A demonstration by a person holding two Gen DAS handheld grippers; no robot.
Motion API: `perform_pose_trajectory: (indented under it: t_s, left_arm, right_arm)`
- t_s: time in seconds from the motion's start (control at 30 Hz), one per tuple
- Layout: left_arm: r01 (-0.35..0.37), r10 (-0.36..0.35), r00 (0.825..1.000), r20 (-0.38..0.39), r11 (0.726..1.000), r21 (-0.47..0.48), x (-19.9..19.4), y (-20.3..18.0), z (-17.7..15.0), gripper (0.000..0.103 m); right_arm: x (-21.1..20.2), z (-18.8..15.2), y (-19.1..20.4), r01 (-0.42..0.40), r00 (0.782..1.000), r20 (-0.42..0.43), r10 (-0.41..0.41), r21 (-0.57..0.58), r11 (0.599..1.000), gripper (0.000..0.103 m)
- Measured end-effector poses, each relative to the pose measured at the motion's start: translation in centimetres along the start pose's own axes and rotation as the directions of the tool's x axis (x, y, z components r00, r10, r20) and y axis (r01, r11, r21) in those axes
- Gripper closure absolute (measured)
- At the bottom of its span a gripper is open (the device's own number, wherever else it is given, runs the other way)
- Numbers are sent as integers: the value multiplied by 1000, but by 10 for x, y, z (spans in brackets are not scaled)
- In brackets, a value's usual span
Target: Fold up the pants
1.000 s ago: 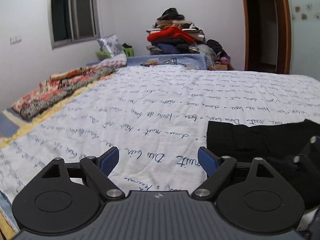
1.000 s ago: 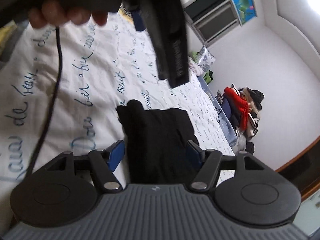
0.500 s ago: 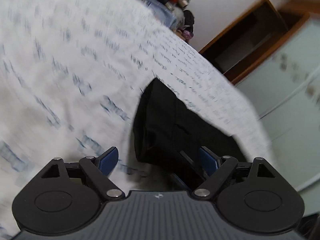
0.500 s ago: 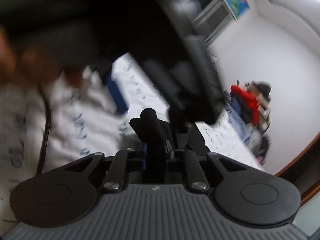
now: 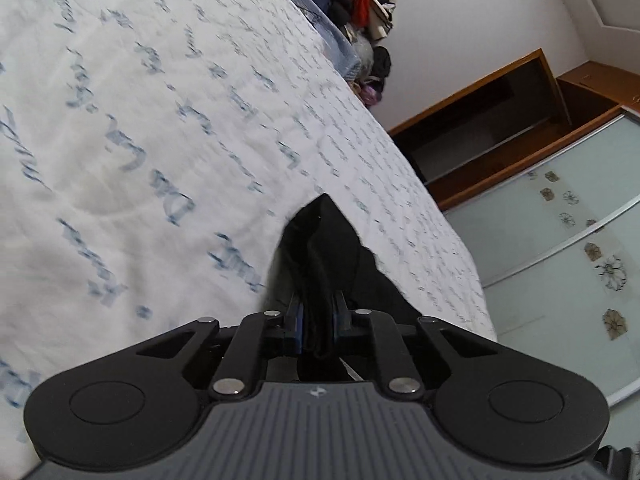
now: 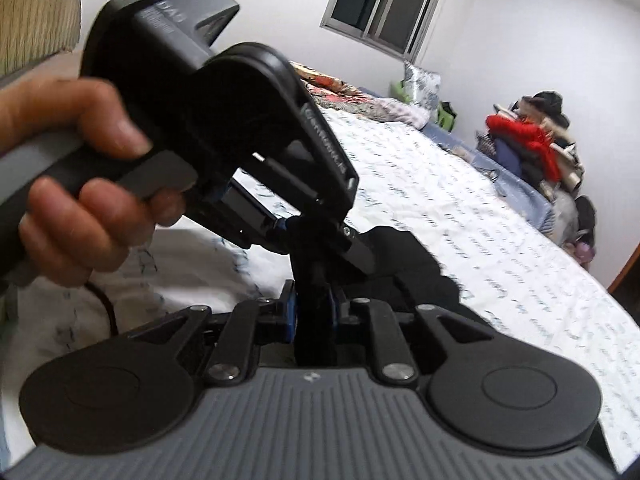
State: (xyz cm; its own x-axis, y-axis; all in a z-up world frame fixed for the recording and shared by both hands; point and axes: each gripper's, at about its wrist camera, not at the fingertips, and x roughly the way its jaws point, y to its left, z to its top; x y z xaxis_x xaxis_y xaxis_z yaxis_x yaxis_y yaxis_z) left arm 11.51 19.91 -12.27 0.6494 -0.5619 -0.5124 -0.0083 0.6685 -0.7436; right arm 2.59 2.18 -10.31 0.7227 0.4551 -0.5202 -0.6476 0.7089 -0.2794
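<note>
Pants (image 5: 320, 264) bunch low centre, where left gripper (image 5: 317, 314) has just clamped them; right gripper (image 6: 312, 308) pinches them too, below the hand (image 6: 76, 184) at frame left.

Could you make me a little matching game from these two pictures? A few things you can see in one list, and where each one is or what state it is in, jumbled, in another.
Things:
1. crumpled black fabric pants
2. white bedsheet printed with blue handwriting
3. bright red knitted garment
4. dark-paned metal-framed window

Places or states:
A. in the white wall behind the bed
B. on top of the clothes pile past the bed's far end
C. pinched between blue gripper pads
D. spread flat over the bed

Pairs: 1-C, 2-D, 3-B, 4-A
</note>
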Motion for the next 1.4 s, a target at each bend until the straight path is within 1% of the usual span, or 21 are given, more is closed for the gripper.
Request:
perform_pose_trajectory:
  t_s: [0.2, 0.27, 0.37, 0.4, 0.43, 0.53, 0.57, 0.6, 0.67, 0.73, 0.77, 0.8, 0.83, 0.9, 1.0, 1.03, 1.07, 1.13, 1.17, 1.27, 1.4]
  left_arm:
    - [-122, 109, 985, 134, 989, 86, -32, 0, -1, 92]
    - [-185, 167, 976, 141, 975, 125, -32, -1, 1, 91]
    - [-222, 209, 971, 116, 968, 113, -26, 1, 1, 89]
    - [-243, 223, 964, 144, 961, 136, -30, -5, 0, 88]
    - [-282, 249, 948, 196, 945, 167, -36, -11, -1, 88]
    - [-480, 368, 845, 388, 842, 247, -50, -40, -5, 88]
    - [-502, 374, 831, 411, 824, 264, -52, -49, -5, 88]
    - [-498, 365, 837, 409, 817, 291, -51, -59, -5, 88]
    - [-462, 334, 872, 358, 804, 374, -39, -83, -10, 85]
    - [-409, 295, 909, 295, 772, 486, -17, -113, -29, 71]
    - [-376, 271, 925, 265, 745, 551, -5, -130, -43, 52]
    - [-338, 241, 941, 238, 712, 615, 8, -146, -59, 33]
    - [-300, 207, 954, 217, 676, 673, 20, -163, -76, 28]
    - [-238, 158, 971, 179, 582, 778, 44, -194, -113, 26]
    - [-153, 122, 986, 112, 412, 898, 83, -228, -171, 26]
    - [-127, 140, 987, 79, 380, 916, 95, -231, -185, 26]
    - [-90, 184, 983, 23, 368, 925, 108, -231, -197, 26]
    - [8, 229, 968, -106, 392, 920, 118, -222, -217, 27]
    - [15, 224, 968, -112, 393, 919, 114, -217, -226, 27]
    - [-38, 193, 981, -32, 347, 937, 89, -215, -238, 27]
    - [-135, 92, 990, 106, 422, 897, 80, -230, -226, 26]
  right_arm:
    - [19, 14, 8, -53, 998, 17, 53, -20, 998, 87]
    - [24, 19, 12, -73, 997, 29, 74, -34, 997, 87]
    - [39, 20, 19, -84, 996, -17, 84, -52, 995, 74]
    - [37, 18, 17, -99, 995, -23, 98, -41, 994, 71]
    - [28, 16, 12, -120, 993, -17, 119, -20, 993, 73]
    - [-19, 7, -23, -170, 985, 37, 167, 126, 977, 73]
    - [-40, -1, -40, -157, 987, 63, 147, 183, 971, 73]
    - [-60, -9, -56, -127, 991, 79, 111, 227, 966, 71]
    - [-95, -34, -92, -14, 997, 70, -9, 325, 946, 70]
    - [-125, -68, -126, 145, 987, 1, -159, 407, 902, 66]
    - [-138, -86, -141, 218, 974, -44, -222, 445, 869, 64]
    - [-151, -104, -156, 278, 959, -85, -271, 481, 832, 62]
    - [-163, -123, -170, 326, 944, -128, -305, 514, 793, 61]
    - [-183, -156, -185, 402, 915, -210, -345, 554, 729, 61]
    - [-203, -194, -194, 500, 866, -324, -381, 551, 668, 49]
    - [-204, -209, -199, 510, 859, -360, -363, 550, 661, 50]
    - [-207, -220, -196, 504, 860, -391, -328, 544, 671, 50]
    - [-218, -236, -171, 484, 866, -396, -305, 514, 708, 50]
    - [-223, -236, -166, 473, 870, -397, -293, 501, 725, 50]
    - [-260, -227, -159, 468, 879, -358, -315, 524, 711, 48]
    - [-267, -218, -181, 521, 854, -313, -416, 514, 681, 22]
